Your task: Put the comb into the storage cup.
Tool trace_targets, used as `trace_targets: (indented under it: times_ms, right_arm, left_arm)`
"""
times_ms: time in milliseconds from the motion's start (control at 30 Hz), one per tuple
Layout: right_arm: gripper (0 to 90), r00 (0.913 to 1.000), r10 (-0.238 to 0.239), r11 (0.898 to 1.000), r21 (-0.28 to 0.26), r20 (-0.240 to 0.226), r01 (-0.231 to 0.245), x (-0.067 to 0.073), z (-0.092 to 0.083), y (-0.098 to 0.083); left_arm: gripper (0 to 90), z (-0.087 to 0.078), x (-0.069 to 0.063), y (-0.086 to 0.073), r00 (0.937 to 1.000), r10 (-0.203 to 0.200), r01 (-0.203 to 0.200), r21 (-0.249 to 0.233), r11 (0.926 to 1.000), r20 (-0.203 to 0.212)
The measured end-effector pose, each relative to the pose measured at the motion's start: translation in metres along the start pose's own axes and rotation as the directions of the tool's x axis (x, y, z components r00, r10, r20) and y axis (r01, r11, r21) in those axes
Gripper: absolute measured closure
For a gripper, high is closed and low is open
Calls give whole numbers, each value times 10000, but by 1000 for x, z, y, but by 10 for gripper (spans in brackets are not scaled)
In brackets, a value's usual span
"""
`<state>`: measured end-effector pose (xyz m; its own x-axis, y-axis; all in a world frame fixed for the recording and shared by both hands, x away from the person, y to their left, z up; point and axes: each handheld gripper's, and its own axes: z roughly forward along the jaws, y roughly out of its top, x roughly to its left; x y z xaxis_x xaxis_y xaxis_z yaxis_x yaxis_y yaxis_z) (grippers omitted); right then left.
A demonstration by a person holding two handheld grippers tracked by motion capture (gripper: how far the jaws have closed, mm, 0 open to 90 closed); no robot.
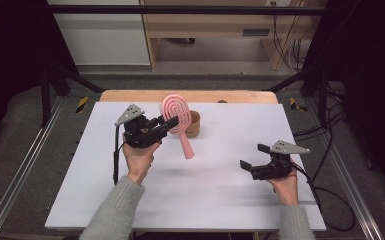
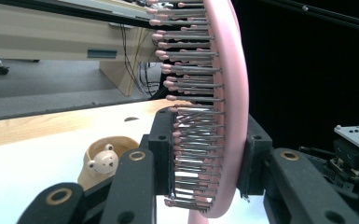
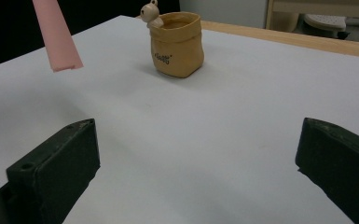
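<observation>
A pink hairbrush (image 1: 177, 120) hangs above the white table, handle pointing down toward me. My left gripper (image 1: 167, 123) is shut on its oval head. In the left gripper view the jaws clamp the brush head (image 2: 224, 121) from both sides, bristles facing left. Behind it stands a small tan pot (image 1: 194, 124) with a bear figure (image 2: 101, 162) on its rim. My right gripper (image 1: 253, 156) rests low at the right with jaws wide open and nothing between them. In the right gripper view the pot (image 3: 177, 44) stands ahead and the brush handle tip (image 3: 58, 39) hangs at upper left.
The white table top (image 1: 205, 185) lies on a wooden board (image 1: 130, 95). Dark frame rails run along both sides. Cables (image 1: 330, 195) trail off the right edge. Wooden furniture (image 1: 220, 30) stands beyond the table.
</observation>
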<state>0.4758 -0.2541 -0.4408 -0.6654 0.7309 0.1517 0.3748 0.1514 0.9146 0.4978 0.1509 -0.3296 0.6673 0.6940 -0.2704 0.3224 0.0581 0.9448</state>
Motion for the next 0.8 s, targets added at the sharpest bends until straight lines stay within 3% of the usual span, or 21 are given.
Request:
trace_targets:
  times_ms: [800]
  right_arm:
    - [0, 10000, -37, 10000, 36, 26, 37, -2, -1, -2]
  left_arm:
    - [646, 8, 9, 26, 9996, 111, -112, -20, 9999, -243]
